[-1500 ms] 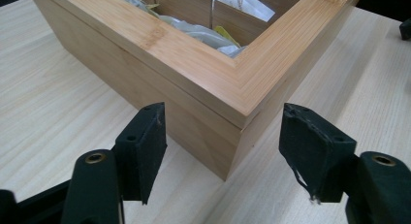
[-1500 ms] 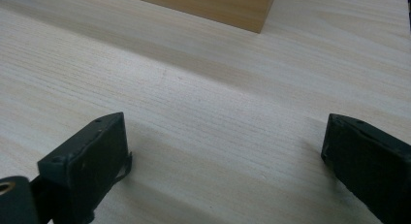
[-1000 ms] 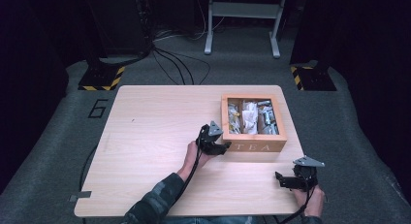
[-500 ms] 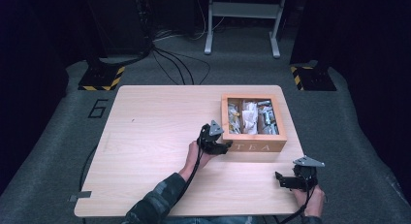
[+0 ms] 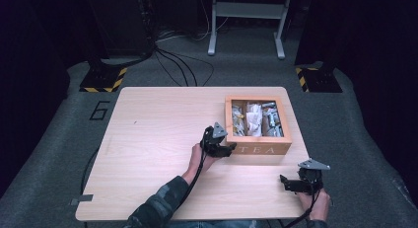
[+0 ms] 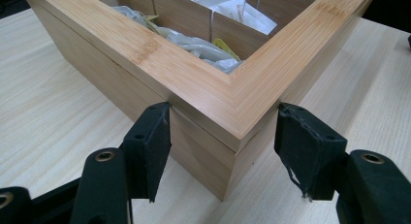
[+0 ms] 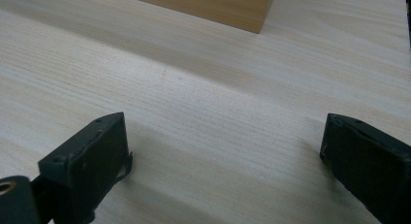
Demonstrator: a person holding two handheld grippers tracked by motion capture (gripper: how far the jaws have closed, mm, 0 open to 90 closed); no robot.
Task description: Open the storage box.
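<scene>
Dark floor and black stands ring a pale wooden table (image 5: pixel 157 139), with a number 6 marked on the grey mat beside its far left corner. On the right half of the table sits a wooden tea box (image 5: pixel 258 148), lid off, its front face lettered TEA and its three compartments stuffed with paper-wrapped tea bags (image 5: pixel 254 117). The left gripper (image 5: pixel 227 148), held in the person's left hand (image 5: pixel 199 156), is at the box's near left corner. In the left gripper view its jaws stand wide apart and straddle that corner of the tea box (image 6: pixel 213 103): the left pad (image 6: pixel 150 136) lies against or just beside one side wall, while the right pad (image 6: pixel 305 146) sits just off the other wall with a sliver of table showing between (so it has no firm clamp on the wood, and whether the left pad truly touches is hard to tell). White wrappers and a yellow tag (image 6: pixel 220 43) show inside the nearest compartment. The right gripper (image 5: pixel 288 183) is well apart from the box, near the table's front right edge, held in the right hand (image 5: pixel 315 203) and pointing left across the table. In the right gripper view its jaws are spread wide over bare wood (image 7: pixel 203 112), holding nothing, with a corner of the box (image 7: pixel 232 8) farther off.
</scene>
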